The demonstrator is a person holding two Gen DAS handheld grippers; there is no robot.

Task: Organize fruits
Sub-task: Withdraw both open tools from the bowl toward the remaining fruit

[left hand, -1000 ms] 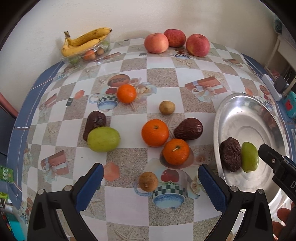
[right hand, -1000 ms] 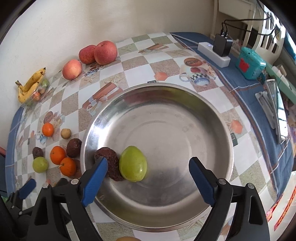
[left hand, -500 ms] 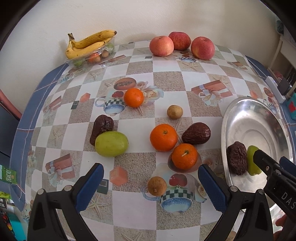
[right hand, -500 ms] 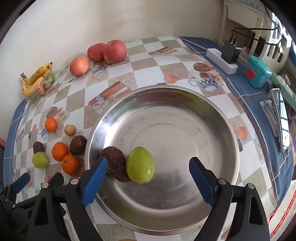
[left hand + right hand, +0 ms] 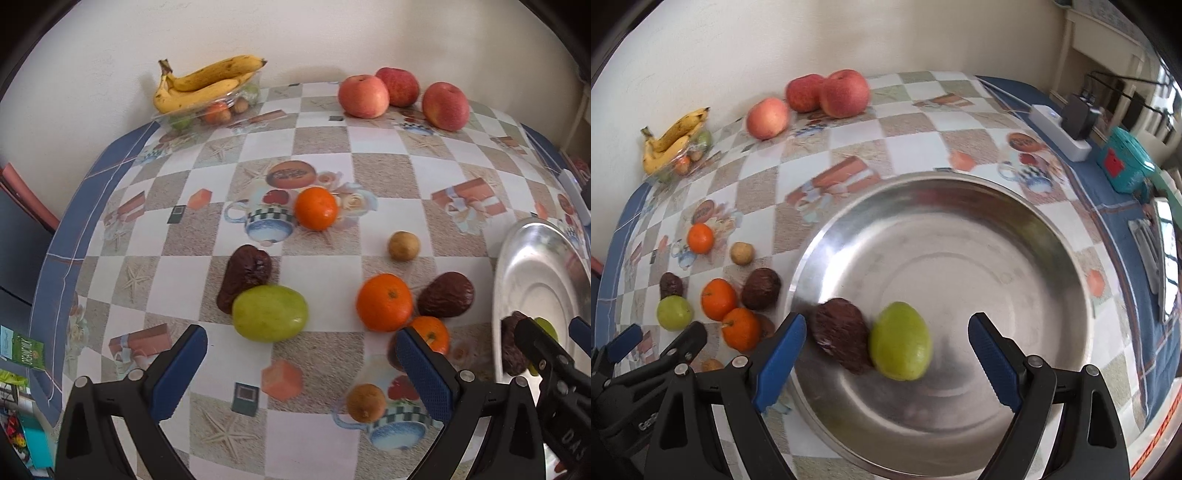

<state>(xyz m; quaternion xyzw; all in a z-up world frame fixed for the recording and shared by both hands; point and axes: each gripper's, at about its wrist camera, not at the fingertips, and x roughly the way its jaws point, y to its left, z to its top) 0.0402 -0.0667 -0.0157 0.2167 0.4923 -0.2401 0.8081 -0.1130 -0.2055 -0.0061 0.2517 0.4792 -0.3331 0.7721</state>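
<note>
The left gripper (image 5: 301,363) is held with jaws apart and empty, aimed at the green fruit (image 5: 270,312) at 12 o'clock, probably the next pick. The right gripper (image 5: 886,356) is likewise spread and empty over the steel bowl (image 5: 1015,258), where a green fruit and a dark wrinkled fruit (image 5: 840,334) lie touching, seemingly sorted already.

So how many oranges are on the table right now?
3. One far orange sits on the printed teacup, a middle orange beside a dark fruit, and a near orange partly behind the left hand-held gripper.
</note>
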